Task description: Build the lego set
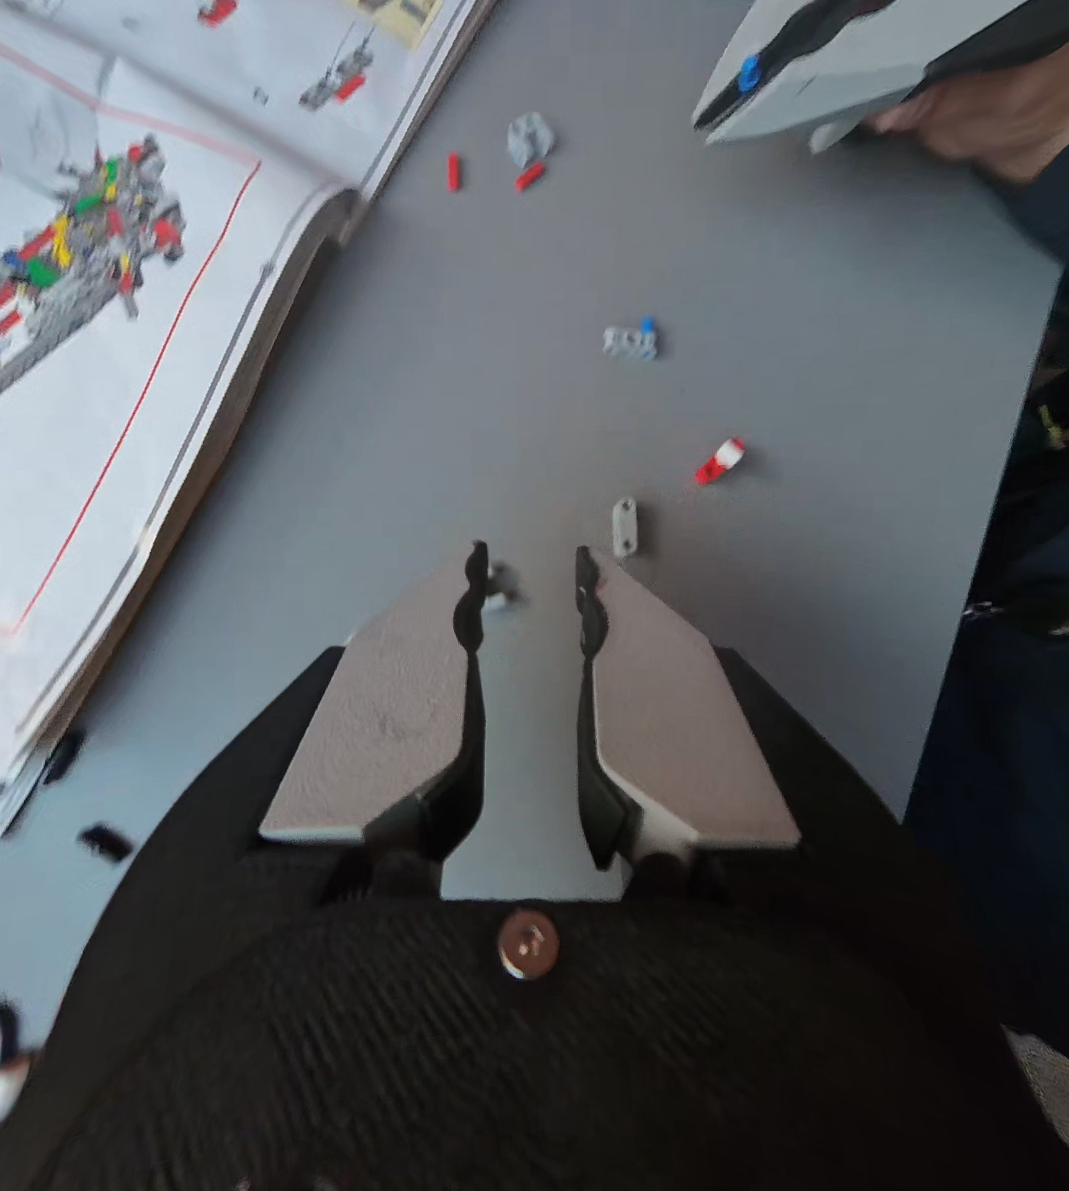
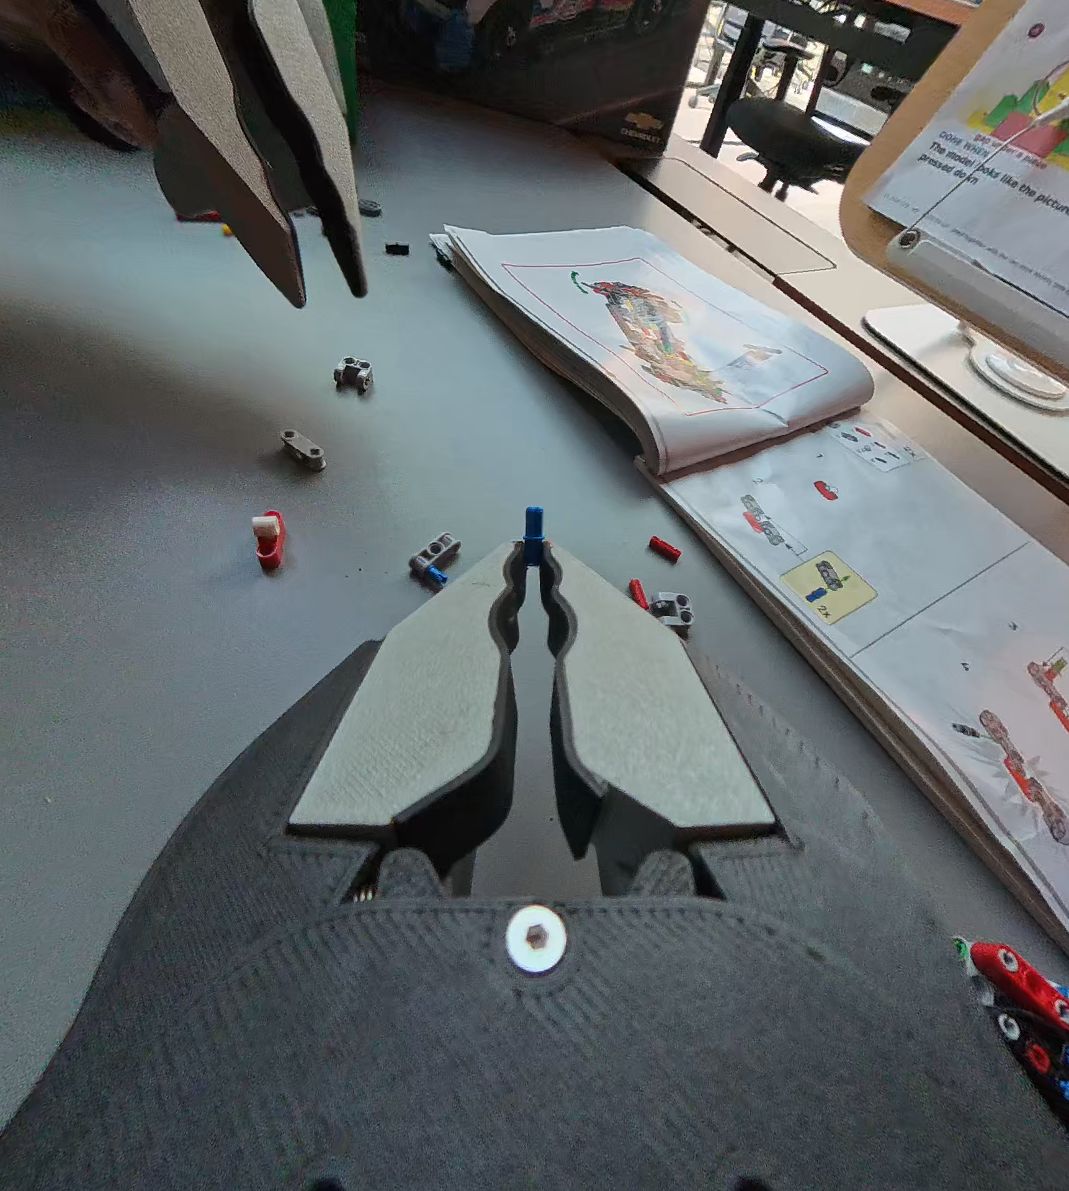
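Note:
My left gripper is open and holds nothing. It hovers above the grey table, as the right wrist view also shows. A small grey connector lies on the table just inside its left finger; the same connector is seen below the fingertips in the right wrist view. My right gripper is shut on a blue pin that sticks out forward past the fingertips. The pin also shows at the top right of the left wrist view, where a hand holds that gripper.
Loose pieces lie on the table: a grey two-hole link, a red-and-white piece, a grey connector with a blue pin, red pins and another grey connector. An open instruction booklet, a monitor stand and a pile of parts are on the right. Across from one pair of fingers to the other is roughly 15 centimeters.

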Motion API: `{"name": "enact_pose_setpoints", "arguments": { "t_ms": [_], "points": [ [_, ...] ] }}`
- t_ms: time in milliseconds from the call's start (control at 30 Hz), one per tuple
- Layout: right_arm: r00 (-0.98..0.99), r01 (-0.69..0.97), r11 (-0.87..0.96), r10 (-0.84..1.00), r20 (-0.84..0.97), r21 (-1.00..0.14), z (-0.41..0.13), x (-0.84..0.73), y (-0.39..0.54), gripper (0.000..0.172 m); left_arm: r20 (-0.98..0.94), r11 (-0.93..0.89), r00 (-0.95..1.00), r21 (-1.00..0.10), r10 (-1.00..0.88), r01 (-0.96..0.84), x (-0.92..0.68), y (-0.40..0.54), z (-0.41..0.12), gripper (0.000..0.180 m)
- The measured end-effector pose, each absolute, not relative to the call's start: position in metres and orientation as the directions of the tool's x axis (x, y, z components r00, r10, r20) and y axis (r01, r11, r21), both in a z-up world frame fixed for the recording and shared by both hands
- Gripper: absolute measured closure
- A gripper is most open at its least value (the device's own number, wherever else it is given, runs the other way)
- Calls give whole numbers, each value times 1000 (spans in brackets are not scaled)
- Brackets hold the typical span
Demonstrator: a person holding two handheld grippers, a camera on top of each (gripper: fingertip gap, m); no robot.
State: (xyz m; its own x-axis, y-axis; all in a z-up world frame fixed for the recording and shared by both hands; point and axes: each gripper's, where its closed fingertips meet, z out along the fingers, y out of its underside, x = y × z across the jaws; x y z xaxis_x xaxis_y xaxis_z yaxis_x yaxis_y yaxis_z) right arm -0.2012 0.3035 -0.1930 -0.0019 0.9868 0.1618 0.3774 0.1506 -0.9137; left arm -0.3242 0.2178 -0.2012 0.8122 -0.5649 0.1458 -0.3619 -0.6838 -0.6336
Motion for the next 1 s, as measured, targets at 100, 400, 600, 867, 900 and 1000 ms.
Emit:
{"name": "enact_pose_setpoints", "arguments": {
  "t_ms": [100,400,600,867,900,1000],
  "points": [
    [-58,363,186,983,177,-913,-185,-209,281,171,149,-689,823,-638,-548,-343,-326,195,-211,158],
    [-248,434,344,934,257,-833,-195,-245,189,171,58,-528,743,-741,-666,-415,-261,169,-211,163],
    [-192,447,354,935,299,-821,-204,-230,202,171,31,-576,801,-711,-598,-403,-285,172,-231,157],
    [-230,448,296,950,211,-844,-212,-224,194,171,-3,-565,761,-669,-648,-483,-270,209,-247,156],
    [-223,454,276,956,192,-847,-213,-223,196,172,14,-571,752,-661,-659,-487,-268,210,-247,163],
    [-206,431,253,962,179,-866,-207,-219,203,172,49,-576,726,-646,-686,-500,-267,204,-247,175]
  ]
}}
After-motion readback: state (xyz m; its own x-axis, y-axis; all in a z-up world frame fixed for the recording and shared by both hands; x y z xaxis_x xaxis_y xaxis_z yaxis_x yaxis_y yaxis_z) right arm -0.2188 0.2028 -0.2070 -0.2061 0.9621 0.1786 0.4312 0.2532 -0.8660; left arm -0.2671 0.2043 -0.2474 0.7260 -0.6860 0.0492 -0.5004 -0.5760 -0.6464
